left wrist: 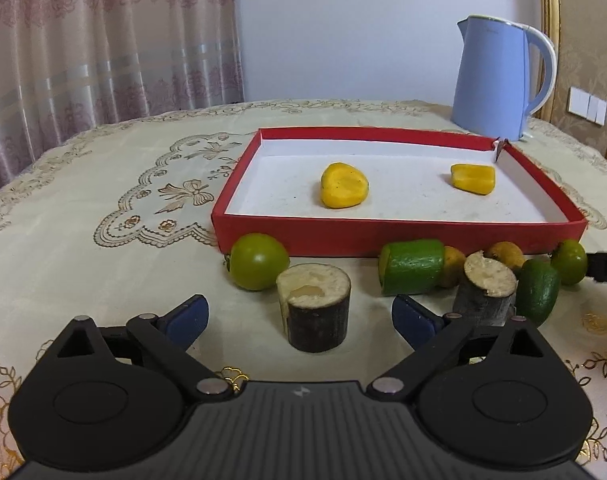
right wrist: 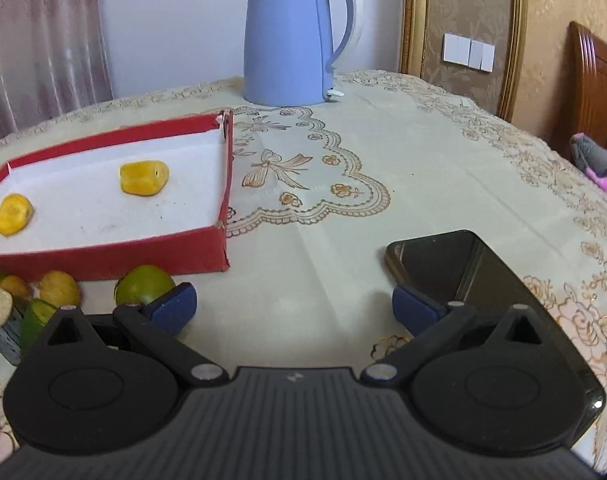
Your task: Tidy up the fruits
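Left gripper (left wrist: 299, 320) jaws spread wide, blue pads clear of everything. Dark-barked stump piece (left wrist: 314, 306) stands upright between the pads, not touched by either. Second stump piece (left wrist: 486, 290) sits just past the right-hand pad, tilted. Round green fruit (left wrist: 258, 261) lies just beyond the first stump, slightly left of centre. Ahead and right of the claw: cut green chunk (left wrist: 412, 266) on its side, two brownish-yellow fruits (left wrist: 505, 254) tucked behind it, a smaller green piece (left wrist: 538, 292) and another round green fruit (left wrist: 569, 261) at the far right. All of these are on the tablecloth (left wrist: 103, 184), outside the box, most close against its near wall.

Beyond them, red shallow box (left wrist: 383, 234) with white floor. Two yellow fruit pieces inside: rounder one (left wrist: 343, 186) straight ahead of the claw, blockier one (left wrist: 473, 178) further right, well apart from each other. Blue kettle (left wrist: 499, 80) behind the box's far right corner.

Right gripper (right wrist: 293, 306) jaws also spread, nothing between the pads, only bare cloth. Green fruit (right wrist: 143, 284) just behind its left pad; contact unclear. Black phone (right wrist: 463, 272) lies under and beyond its right pad. Box corner (right wrist: 223, 248) ahead-left of it, kettle (right wrist: 299, 36) far ahead.
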Demonstrator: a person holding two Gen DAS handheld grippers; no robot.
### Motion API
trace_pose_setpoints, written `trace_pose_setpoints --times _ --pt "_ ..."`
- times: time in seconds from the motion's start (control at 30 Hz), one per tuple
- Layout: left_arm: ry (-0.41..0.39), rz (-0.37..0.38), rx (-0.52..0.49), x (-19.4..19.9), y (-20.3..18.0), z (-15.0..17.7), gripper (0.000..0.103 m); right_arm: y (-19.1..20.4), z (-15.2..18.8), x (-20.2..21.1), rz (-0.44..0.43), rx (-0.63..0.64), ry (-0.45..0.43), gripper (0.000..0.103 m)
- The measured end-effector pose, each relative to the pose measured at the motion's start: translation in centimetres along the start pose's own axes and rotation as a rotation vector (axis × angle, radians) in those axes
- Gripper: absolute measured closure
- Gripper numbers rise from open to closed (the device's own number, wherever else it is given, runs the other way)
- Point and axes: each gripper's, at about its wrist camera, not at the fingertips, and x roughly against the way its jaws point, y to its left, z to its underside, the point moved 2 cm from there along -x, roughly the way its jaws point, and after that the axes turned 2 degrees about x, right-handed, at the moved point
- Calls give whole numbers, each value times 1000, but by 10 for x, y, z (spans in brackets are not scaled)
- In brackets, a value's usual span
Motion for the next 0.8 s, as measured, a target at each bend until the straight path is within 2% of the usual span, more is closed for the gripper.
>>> trace_pose_setpoints --times 0.13,0.4,0.67,0.8 --pt "6 -13 -11 -1 -1 0 4 5 1 -2 8 42 14 0" --pt "0 -53 -41 0 -5 1 4 6 2 -2 -6 36 15 0" --pt "-26 -9 -8 4 2 0 5 6 2 -2 -9 34 16 0" --pt "-37 -17 -7 5 1 -1 5 6 2 -1 -9 34 16 0"
